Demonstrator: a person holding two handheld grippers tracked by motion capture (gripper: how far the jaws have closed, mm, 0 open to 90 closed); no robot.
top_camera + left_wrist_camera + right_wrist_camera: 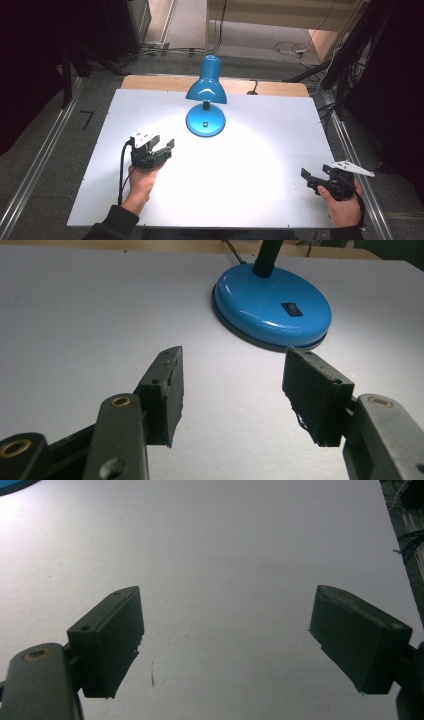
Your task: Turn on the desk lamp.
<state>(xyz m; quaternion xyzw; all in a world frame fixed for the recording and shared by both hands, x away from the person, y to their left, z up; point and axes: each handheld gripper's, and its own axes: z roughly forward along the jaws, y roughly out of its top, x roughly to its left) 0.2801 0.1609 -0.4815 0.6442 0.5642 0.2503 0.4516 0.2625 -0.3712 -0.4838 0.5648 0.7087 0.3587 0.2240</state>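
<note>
A lit blue lamp (206,95) stands at the white table's (280,130) far side; left claw (162,148) and right claw (316,176), seemingly empty, gape open.

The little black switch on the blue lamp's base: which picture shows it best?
The left gripper view: the switch sits close and sharp on the lamp base. In the high view it is a tiny mark; the right gripper view catches just a blue corner.

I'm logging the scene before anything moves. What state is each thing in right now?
Blue desk lamp: upright, lit, shade aimed down at the table.
Lamp switch: on the base, position unclear.
Left gripper: open, empty, pointing toward the lamp base.
Right gripper: open, empty.
</note>
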